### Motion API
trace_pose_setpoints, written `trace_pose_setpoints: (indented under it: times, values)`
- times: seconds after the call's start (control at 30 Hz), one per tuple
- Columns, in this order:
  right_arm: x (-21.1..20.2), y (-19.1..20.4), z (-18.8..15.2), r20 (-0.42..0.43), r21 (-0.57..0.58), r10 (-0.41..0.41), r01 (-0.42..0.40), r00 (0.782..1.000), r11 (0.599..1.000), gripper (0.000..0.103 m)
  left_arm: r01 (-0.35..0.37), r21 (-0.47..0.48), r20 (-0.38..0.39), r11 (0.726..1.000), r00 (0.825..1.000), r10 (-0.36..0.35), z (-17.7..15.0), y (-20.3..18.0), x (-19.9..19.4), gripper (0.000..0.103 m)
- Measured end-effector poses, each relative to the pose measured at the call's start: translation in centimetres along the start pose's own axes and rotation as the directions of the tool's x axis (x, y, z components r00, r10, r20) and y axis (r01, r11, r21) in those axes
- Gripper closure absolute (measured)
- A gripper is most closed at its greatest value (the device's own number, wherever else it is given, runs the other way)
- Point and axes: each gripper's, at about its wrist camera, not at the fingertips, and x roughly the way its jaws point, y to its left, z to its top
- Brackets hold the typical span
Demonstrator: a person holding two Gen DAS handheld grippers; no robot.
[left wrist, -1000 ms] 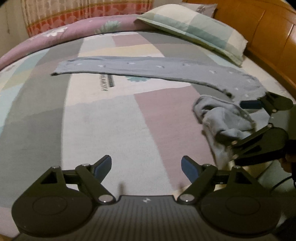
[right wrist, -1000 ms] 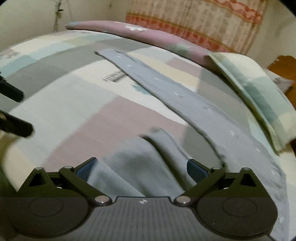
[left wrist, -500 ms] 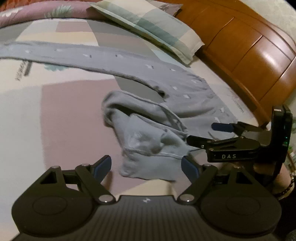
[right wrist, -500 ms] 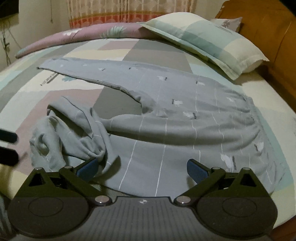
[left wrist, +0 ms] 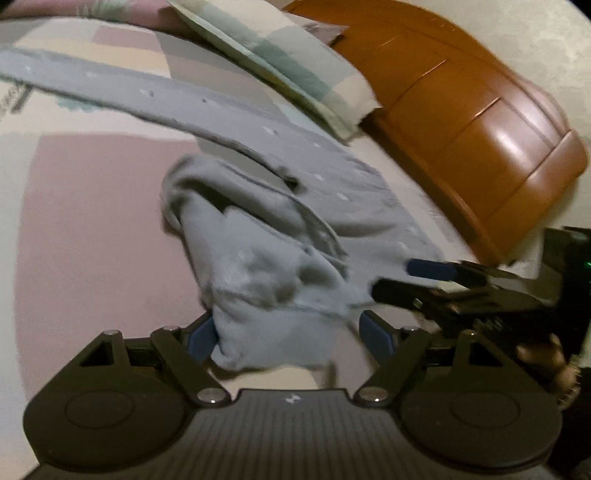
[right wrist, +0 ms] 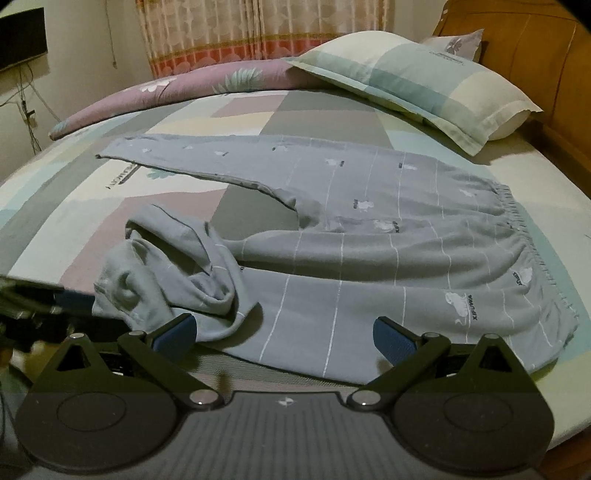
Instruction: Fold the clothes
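Grey patterned trousers (right wrist: 369,251) lie on the bed, waistband to the right. One leg stretches flat toward the far left; the other is bunched in a heap (right wrist: 162,273) near the front edge. My left gripper (left wrist: 288,332) is open, its fingers straddling the near end of that crumpled leg (left wrist: 266,288). Cloth sits between the pads without being clamped. My right gripper (right wrist: 284,332) is open just above the trousers' near edge, holding nothing. It also shows at the right of the left wrist view as the right gripper (left wrist: 424,280), beside the heap.
A checked pillow (right wrist: 417,85) and a wooden headboard (left wrist: 480,129) are at the right. A rolled purple quilt (right wrist: 166,92) lies along the far side before the curtain (right wrist: 258,33). The patchwork sheet (right wrist: 92,206) is bare on the left.
The left gripper has moved forward so the crumpled leg's end now lies between its open fingers. The right gripper shifted slightly; the trousers have not moved.
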Motion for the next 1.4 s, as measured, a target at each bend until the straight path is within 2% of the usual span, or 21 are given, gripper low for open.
trace_pose_setpoints:
  times: [0.17, 0.23, 0.3, 0.37, 0.43, 0.5, 0.53, 0.63, 0.77, 0.9, 1.0, 1.07, 1.13, 1.4]
  values:
    - [0.4, 0.3, -0.2, -0.023, 0.012, 0.011, -0.011, 1.0, 1.0, 0.0, 0.143, -0.096, 0.074, 0.985, 0.988, -0.136, -1.8, 1.6, -0.2, 0.026]
    - [0.6, 0.5, -0.2, -0.031, 0.013, 0.013, -0.013, 0.999, 1.0, 0.0, 0.179, -0.14, 0.129, 0.974, 0.978, -0.161, -2.0, 2.6, 0.0, 0.034]
    - [0.6, 0.7, -0.3, -0.032, 0.01, 0.011, -0.011, 0.999, 1.0, 0.0, 0.217, -0.182, 0.185, 0.959, 0.965, -0.183, -2.2, 3.6, 0.2, 0.046]
    - [0.5, 0.7, -0.3, -0.033, 0.009, 0.008, -0.008, 0.999, 1.0, 0.0, 0.225, -0.19, 0.214, 0.956, 0.959, -0.184, -2.9, 3.9, 0.1, 0.054]
    - [0.4, 0.7, -0.3, -0.033, 0.012, 0.003, -0.002, 0.999, 1.0, 0.0, 0.186, -0.163, 0.213, 0.969, 0.966, -0.149, -3.4, 3.7, 0.1, 0.064]
    - [0.4, 0.4, -0.4, -0.035, 0.025, -0.001, 0.002, 0.999, 1.0, 0.0, 0.151, -0.156, 0.202, 0.976, 0.972, -0.119, -3.6, 3.6, 0.1, 0.093]
    - [0.5, 0.2, -0.4, -0.038, 0.033, -0.003, 0.004, 0.999, 0.999, 0.0, 0.138, -0.162, 0.19, 0.977, 0.976, -0.106, -3.4, 3.5, 0.1, 0.097]
    - [0.4, 0.0, -0.5, -0.043, 0.049, -0.007, 0.009, 0.999, 0.999, 0.0, 0.098, -0.179, 0.156, 0.979, 0.985, -0.07, -2.9, 3.4, 0.1, 0.097]
    - [-0.3, -0.1, -0.4, -0.031, 0.042, -0.011, 0.012, 0.999, 0.999, 0.0, 0.005, -0.086, 0.063, 0.996, 0.998, 0.0, -1.1, 2.6, -1.8, 0.097]
    - [-0.7, 0.0, -0.1, -0.018, 0.044, -0.006, 0.007, 1.0, 0.999, 0.0, -0.127, -0.002, 0.017, 0.992, 0.992, 0.127, 0.5, 3.5, -5.7, 0.097]
    - [-0.9, 0.1, 0.0, -0.01, 0.044, 0.002, -0.001, 1.0, 0.999, 0.0, -0.255, 0.016, 0.006, 0.967, 0.967, 0.255, 1.7, 5.5, -8.9, 0.097]
    - [-1.0, 0.3, 0.2, -0.008, 0.037, 0.005, -0.005, 1.0, 0.999, 0.0, -0.353, 0.017, -0.011, 0.936, 0.936, 0.353, 2.6, 7.1, -10.9, 0.097]
    - [-1.1, 0.5, 0.3, -0.005, 0.03, 0.009, -0.009, 1.0, 1.0, 0.0, -0.445, -0.007, -0.037, 0.895, 0.895, 0.445, 3.4, 8.7, -12.7, 0.097]
    - [-1.4, 1.4, 0.7, 0.0, 0.014, 0.019, -0.019, 1.0, 1.0, 0.0, -0.581, -0.074, -0.069, 0.81, 0.814, 0.577, 3.8, 13.0, -17.1, 0.097]
